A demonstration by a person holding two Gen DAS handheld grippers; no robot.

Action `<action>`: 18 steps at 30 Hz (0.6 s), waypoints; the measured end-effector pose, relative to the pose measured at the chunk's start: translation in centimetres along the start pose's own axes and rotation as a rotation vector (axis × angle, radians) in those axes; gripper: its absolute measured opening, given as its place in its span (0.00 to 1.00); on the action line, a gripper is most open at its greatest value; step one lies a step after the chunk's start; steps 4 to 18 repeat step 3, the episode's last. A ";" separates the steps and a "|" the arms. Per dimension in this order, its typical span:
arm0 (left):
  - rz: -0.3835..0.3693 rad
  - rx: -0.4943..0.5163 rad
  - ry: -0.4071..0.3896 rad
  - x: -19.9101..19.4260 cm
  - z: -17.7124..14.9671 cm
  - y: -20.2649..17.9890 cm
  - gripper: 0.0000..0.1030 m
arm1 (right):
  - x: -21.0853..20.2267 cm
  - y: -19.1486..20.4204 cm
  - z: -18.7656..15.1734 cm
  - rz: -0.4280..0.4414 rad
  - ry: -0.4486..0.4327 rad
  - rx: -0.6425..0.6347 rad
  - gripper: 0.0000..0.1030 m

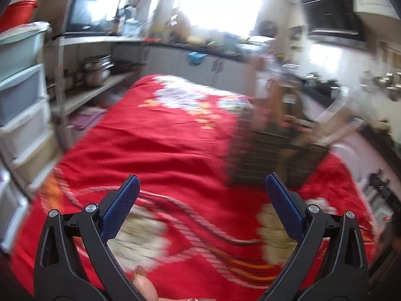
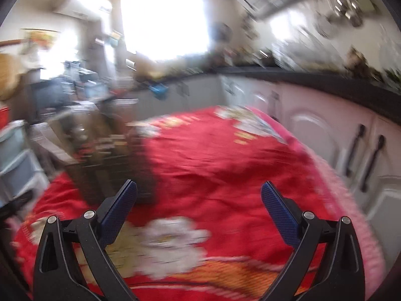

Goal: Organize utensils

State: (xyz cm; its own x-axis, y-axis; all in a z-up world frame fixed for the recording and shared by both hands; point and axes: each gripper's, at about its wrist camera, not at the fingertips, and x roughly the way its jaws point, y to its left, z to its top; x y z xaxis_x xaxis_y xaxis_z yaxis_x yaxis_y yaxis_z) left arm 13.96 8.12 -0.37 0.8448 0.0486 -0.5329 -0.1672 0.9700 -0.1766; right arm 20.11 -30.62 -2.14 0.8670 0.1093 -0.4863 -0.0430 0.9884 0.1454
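Both views are motion-blurred. My left gripper (image 1: 202, 183) hangs open above a red patterned cloth (image 1: 170, 135), nothing between its blue pads. A dark slatted organizer (image 1: 273, 148) sits on the cloth ahead and to the right of it, with blurred pale handles sticking up from it. My right gripper (image 2: 199, 190) is also open and holds nothing. The same organizer (image 2: 107, 155) lies ahead and to the left of it, close to its left fingertip. Single utensils cannot be made out.
Plastic drawers (image 1: 22, 95) and a shelf with steel pots (image 1: 97, 70) stand on the left. White cabinets with black handles (image 2: 361, 155) under a dark counter (image 2: 325, 80) run along the right. A thumb (image 1: 142, 283) shows at the bottom edge.
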 end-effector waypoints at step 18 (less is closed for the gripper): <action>0.171 0.001 0.054 2.6 1.6 4.2 0.90 | 4.4 -3.3 1.5 -0.151 0.173 0.021 0.94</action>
